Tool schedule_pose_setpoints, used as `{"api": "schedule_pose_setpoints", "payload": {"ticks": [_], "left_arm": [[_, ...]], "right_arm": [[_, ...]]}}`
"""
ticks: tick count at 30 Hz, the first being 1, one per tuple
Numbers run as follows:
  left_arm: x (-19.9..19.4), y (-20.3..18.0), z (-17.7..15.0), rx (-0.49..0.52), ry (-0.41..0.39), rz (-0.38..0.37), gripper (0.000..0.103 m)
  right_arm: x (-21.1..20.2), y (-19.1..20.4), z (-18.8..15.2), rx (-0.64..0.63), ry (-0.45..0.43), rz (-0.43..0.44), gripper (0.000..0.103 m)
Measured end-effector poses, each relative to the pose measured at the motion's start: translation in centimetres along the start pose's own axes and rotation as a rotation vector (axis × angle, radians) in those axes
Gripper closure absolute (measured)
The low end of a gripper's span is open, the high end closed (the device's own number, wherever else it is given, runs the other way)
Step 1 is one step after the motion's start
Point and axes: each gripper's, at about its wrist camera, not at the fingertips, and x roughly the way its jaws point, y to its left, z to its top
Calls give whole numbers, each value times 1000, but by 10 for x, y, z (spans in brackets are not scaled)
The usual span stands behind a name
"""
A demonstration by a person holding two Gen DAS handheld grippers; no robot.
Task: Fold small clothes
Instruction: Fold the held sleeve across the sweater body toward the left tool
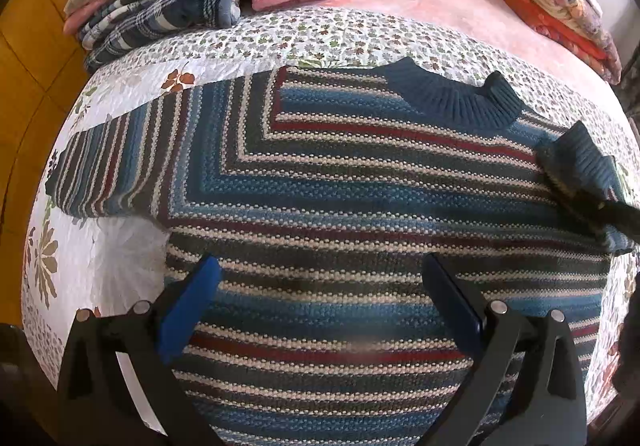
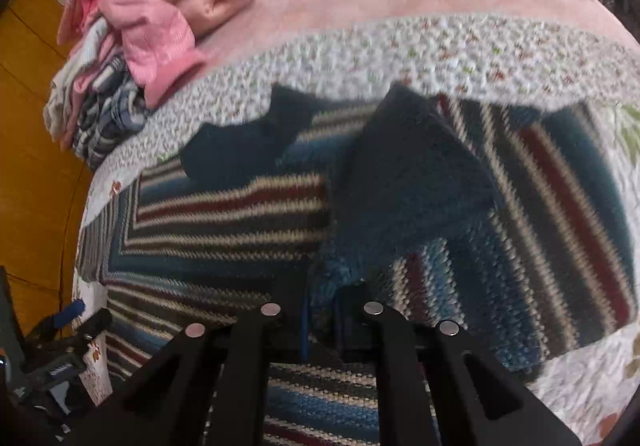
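Both claws point forward over the striped sweater (image 1: 360, 206): my left gripper (image 1: 320, 298) hovers wide open, my right gripper (image 2: 322, 310) pinches the folded sleeve (image 2: 500, 230).

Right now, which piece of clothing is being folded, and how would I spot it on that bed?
Look at the white floral quilt covering the near end of the bed. Spread flat on it lies a knitted sweater, directly under the open left gripper. Unlike the pink and plaid clothes piled behind it, it has blue, dark red and cream stripes and a ribbed dark-blue collar.
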Motion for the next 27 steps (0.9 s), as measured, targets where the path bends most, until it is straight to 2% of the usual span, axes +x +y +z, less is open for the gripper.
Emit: {"api": "schedule_pose_setpoints", "payload": {"ticks": [4, 7, 11, 15, 18, 23, 27], "left_arm": [[-2, -15, 3, 14, -1, -28, 3], [-4, -34, 7, 39, -8, -61, 3], [-5, -65, 11, 83, -8, -112, 3], [2, -97, 12, 121, 27, -194, 3], [15, -116, 12, 118, 80, -246, 3], [46, -130, 6, 78, 165, -242, 3], [68, -133, 6, 40, 188, -124, 3]], "right_arm": [[16, -5, -14, -14, 85, 36, 73], [15, -9, -25, -18, 127, 91, 66], [-2, -21, -39, -4, 167, 180, 65], [-28, -34, -56, -16, 159, 166, 65], [-50, -58, -70, 49, 120, 154, 65], [-75, -86, -90, 105, 79, 100, 64], [-86, -94, -99, 121, 56, 80, 63]]}}
